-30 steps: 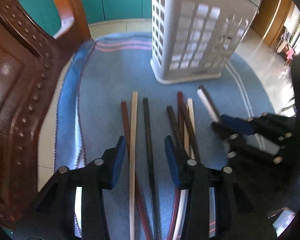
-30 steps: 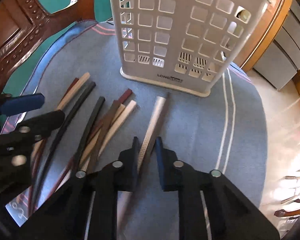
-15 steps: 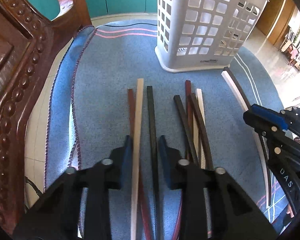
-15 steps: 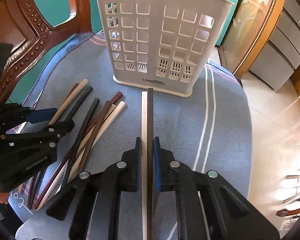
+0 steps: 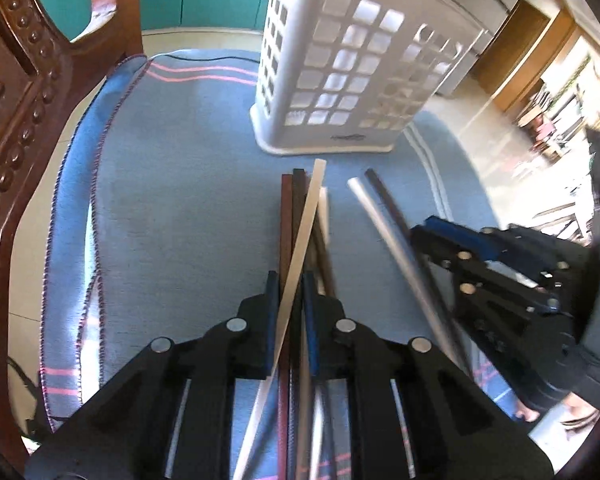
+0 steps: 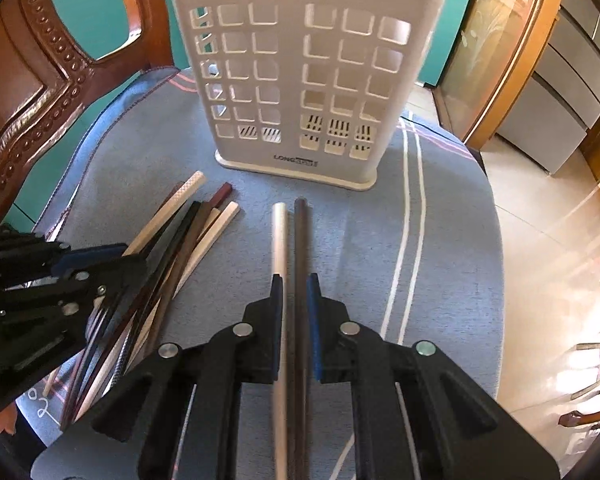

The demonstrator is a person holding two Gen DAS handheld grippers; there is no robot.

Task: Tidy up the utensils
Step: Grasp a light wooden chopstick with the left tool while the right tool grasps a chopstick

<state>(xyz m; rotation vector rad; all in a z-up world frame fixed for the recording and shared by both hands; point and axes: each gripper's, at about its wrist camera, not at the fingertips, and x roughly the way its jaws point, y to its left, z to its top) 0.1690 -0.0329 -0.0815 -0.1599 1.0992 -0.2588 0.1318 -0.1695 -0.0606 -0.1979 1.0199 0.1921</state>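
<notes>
Since the earlier frame the left hand-held gripper has been closing and now pinches a cream chopstick, while the right hand-held gripper stays clamped on a white-and-dark chopstick pair.

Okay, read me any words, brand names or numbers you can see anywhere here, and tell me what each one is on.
"LONG": start of the brand mark on the base of the white utensil holder; the rest is too small to read.
"02", roughly: handwritten on a pale surface at the lower left of the right wrist view; uncertain.
No other readable text.
</notes>
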